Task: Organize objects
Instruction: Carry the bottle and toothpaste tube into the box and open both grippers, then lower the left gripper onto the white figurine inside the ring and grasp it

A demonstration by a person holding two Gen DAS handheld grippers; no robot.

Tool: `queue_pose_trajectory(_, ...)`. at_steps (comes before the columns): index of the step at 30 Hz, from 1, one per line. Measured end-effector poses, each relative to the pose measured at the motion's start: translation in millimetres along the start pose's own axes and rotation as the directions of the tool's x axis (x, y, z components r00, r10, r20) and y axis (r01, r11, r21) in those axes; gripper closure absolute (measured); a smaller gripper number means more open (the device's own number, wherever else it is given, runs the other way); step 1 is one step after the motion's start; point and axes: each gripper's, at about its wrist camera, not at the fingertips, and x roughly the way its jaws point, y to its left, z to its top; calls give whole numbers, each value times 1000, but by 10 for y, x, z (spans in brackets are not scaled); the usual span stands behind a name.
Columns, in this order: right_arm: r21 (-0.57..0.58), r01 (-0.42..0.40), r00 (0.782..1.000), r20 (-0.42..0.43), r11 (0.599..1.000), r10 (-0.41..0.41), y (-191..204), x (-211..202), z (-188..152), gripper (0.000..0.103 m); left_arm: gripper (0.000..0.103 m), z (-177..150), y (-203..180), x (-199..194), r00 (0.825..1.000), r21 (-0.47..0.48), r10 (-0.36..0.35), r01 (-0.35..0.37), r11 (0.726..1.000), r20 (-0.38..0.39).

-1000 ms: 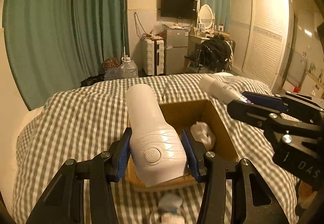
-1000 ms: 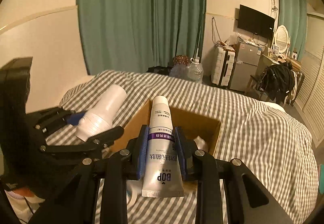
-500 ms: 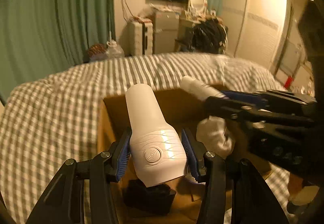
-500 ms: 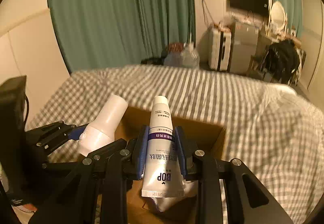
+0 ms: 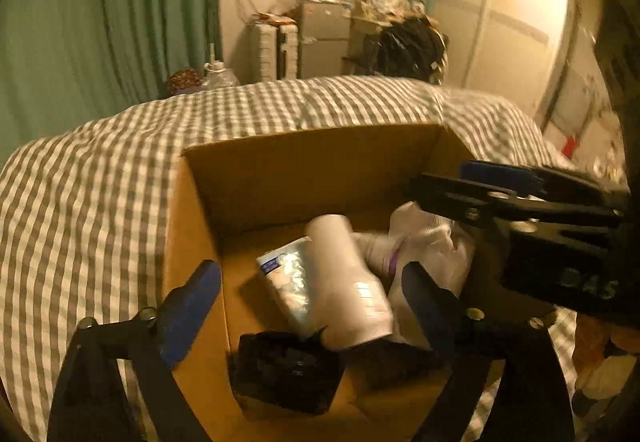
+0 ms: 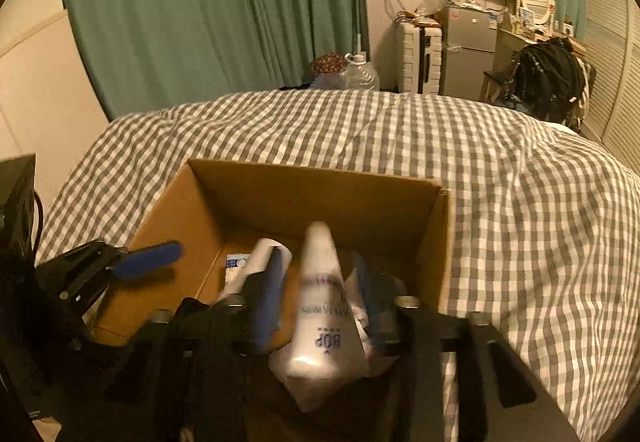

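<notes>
An open cardboard box (image 5: pixel 304 162) (image 6: pixel 320 182) sits on the checked bed. My left gripper (image 5: pixel 312 286) is open over it; the white bottle (image 5: pixel 344 278) lies blurred between the spread fingers, free of them, inside the box. My right gripper (image 6: pixel 318 290) is open too; the white BOP tube (image 6: pixel 320 306) is blurred between its jaws, dropping into the box. A silver tube (image 5: pixel 286 282), a white crumpled item (image 5: pixel 432 242) and a black object (image 5: pixel 288 370) lie in the box.
The grey-and-white checked bedspread (image 6: pixel 520 202) surrounds the box. Green curtains (image 6: pixel 200 10), a white suitcase (image 6: pixel 418 54), a small fridge (image 6: pixel 468 46) and a chair with black clothes (image 6: pixel 548 74) stand beyond the bed.
Both grippers moved down over the box and opened. The white bottle and the BOP tube left the jaws and are falling into the box.
</notes>
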Motion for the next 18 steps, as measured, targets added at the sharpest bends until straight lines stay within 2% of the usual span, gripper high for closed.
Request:
queue_pose_trajectory(3,19,5,1000,30,1000,-5,-43,-163,10,46,8,-13,86,-146,1000,-41,1,-1,999,-7)
queue_pose_trajectory(7,47,26,998,54,999,-29,20,-507,-28,21,8,-71,100,-551,998,-73,10,-6,997,58)
queue_pose_trajectory(12,77,37,991,123,996,-47,68,-1132,-71,12,4,-105,-21,-1192,988,-38,46,-41,998,148)
queue_pose_trajectory(18,22,70,971,230,997,-73,333,-1944,-100,10,0,-114,-109,-1863,967,-20,66,-63,998,246)
